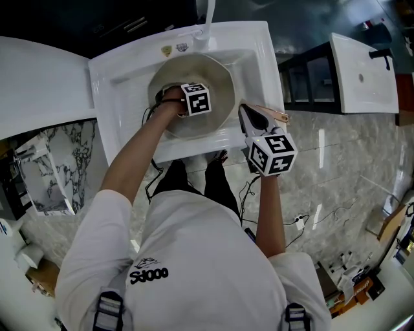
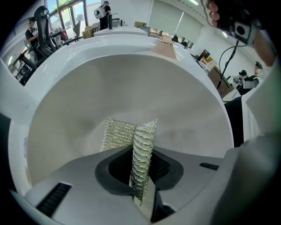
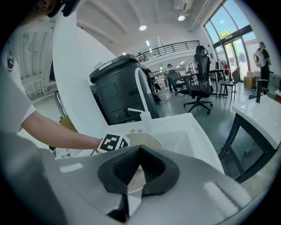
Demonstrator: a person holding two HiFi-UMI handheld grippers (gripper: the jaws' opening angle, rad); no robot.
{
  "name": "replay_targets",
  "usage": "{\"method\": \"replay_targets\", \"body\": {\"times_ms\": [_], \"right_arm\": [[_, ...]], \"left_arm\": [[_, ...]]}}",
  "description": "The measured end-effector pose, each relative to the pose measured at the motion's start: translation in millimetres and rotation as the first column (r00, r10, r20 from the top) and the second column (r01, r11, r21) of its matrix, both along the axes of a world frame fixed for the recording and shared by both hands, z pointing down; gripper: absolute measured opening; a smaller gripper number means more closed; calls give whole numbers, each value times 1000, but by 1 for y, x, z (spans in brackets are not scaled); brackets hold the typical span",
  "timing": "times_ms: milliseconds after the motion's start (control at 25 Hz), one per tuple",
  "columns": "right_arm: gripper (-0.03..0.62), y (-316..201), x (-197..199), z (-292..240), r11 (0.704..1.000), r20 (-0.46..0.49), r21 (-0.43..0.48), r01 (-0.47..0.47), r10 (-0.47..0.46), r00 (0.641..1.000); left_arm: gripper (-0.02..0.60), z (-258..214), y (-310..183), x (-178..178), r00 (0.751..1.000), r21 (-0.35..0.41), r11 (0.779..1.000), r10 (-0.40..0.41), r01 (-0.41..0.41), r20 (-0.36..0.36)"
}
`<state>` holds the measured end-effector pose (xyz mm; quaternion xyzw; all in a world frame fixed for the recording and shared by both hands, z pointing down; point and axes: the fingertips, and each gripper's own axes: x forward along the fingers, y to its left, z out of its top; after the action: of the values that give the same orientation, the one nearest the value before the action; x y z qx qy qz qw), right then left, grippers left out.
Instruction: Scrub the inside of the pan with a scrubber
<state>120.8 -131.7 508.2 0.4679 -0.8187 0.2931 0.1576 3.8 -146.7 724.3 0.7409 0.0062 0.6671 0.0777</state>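
Note:
A cream pan [image 1: 213, 77] lies in the white sink [image 1: 123, 71], its copper-coloured handle [image 1: 272, 113] pointing right. My left gripper [image 1: 169, 96] is down inside the pan, shut on a folded silvery mesh scrubber [image 2: 116, 134]. In the left gripper view the scrubber stands clamped between the jaws of the left gripper [image 2: 142, 151], against the pan's inner wall [image 2: 131, 88]. My right gripper [image 1: 244, 113] is at the pan's right rim, beside the base of the handle. In the right gripper view the right gripper [image 3: 138, 151] looks shut on the cream rim, with the pan [image 3: 145, 139] just beyond.
A white faucet [image 1: 208, 19] rises at the sink's back edge, over the pan. A dark bin [image 3: 120, 88] stands behind the sink. A second white basin [image 1: 362, 64] stands to the right, across a strip of floor. Cables trail on the marble floor [image 1: 336, 181].

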Motion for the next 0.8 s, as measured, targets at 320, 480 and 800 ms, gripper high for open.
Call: {"method": "replay_targets", "body": {"times_ms": [320,480,800], "right_arm": [[8,5,-1,-9,1000,-2,17,-10,10,1000],[8,10,0,-13,1000,-8,27,-16,16,1000],[8,24,7,-28,997,-20,60,-41,42,999]], "left_arm": [[60,3,26,25,995,-131,989,-80,72,-62],[60,-1,38,41,981,-211,971,-141,111,-131],[60,-16,61,60,944,-371,916,-246,152,-220]]}}
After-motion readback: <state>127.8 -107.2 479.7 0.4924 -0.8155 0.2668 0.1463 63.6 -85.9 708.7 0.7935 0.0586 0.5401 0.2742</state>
